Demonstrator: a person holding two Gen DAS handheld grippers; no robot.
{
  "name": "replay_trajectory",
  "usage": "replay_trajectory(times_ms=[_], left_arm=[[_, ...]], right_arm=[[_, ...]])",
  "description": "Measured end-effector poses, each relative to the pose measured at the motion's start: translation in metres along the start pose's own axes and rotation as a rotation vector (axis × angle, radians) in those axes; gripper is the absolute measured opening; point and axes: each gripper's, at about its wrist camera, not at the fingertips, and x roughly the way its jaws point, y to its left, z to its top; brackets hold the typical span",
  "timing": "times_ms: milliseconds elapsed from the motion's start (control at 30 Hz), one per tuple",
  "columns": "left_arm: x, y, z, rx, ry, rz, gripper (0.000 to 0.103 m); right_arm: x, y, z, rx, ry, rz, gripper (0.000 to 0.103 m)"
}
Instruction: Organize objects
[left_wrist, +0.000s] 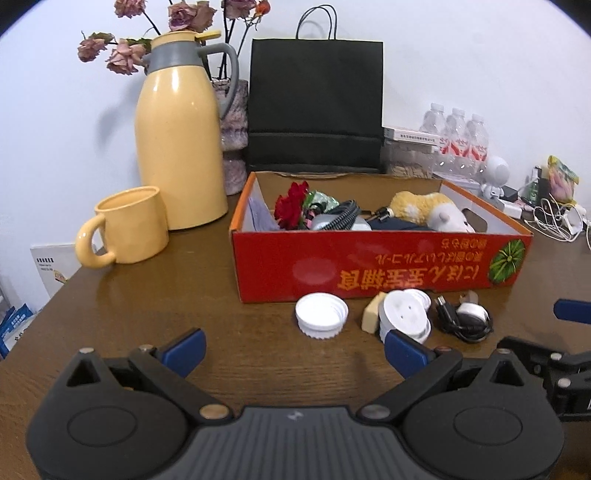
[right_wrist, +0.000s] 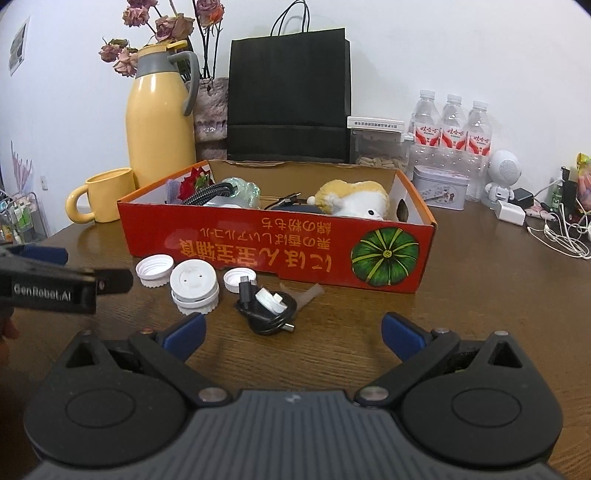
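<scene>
table (right_wrist: 461, 302): brown wood grain, faintly glossy
box (right_wrist: 295, 251): red printed cardboard, slight sheen; plain brown inside
jug (left_wrist: 177, 147): smooth yellow body, satin; grey collar, probably plastic
mug (left_wrist: 129, 229): yellow, matt
bag (left_wrist: 316, 107): black paper, matt
caps (left_wrist: 321, 314): white ribbed plastic
toy (right_wrist: 354, 199): fluffy cloth
cable (right_wrist: 266, 310): black, glossy
bottles (right_wrist: 452, 125): clear plastic

bright, even indoor light. soft glare patches on the red box (left_wrist: 369, 266) front and the glossy table (left_wrist: 166, 295). strong fisheye bending, dark corners; both views sharp, shadows faint.
</scene>
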Motion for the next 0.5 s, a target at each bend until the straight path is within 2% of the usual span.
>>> replay_trajectory(times_ms=[233,300,367,400,467,500], left_arm=[[0.005,0.0,-0.001,-0.004,0.023,-0.009,0.103],[0.007,0.0,-0.001,-0.003,0.03,-0.008,0.103],[0.008,0.001,-0.001,-0.008,0.034,-0.011,0.103],[0.009,0.002,-0.001,-0.012,0.035,-0.01,0.103],[0.01,0.003,-0.001,-0.019,0.039,-0.012,0.103],[0.01,0.004,-0.001,-0.023,0.042,-0.016,0.103]], right_arm=[[-0.003,0.001,0.0,-0.001,-0.017,0.009,0.103],[-0.003,0.0,0.002,-0.002,-0.032,0.012,0.096],[0.001,0.0,0.007,-0.015,-0.044,0.019,0.073],[0.004,0.0,0.009,-0.022,-0.04,0.023,0.067],[0.014,0.002,0.013,-0.041,-0.025,0.042,0.047],[0.019,0.003,0.015,-0.053,-0.016,0.051,0.043]])
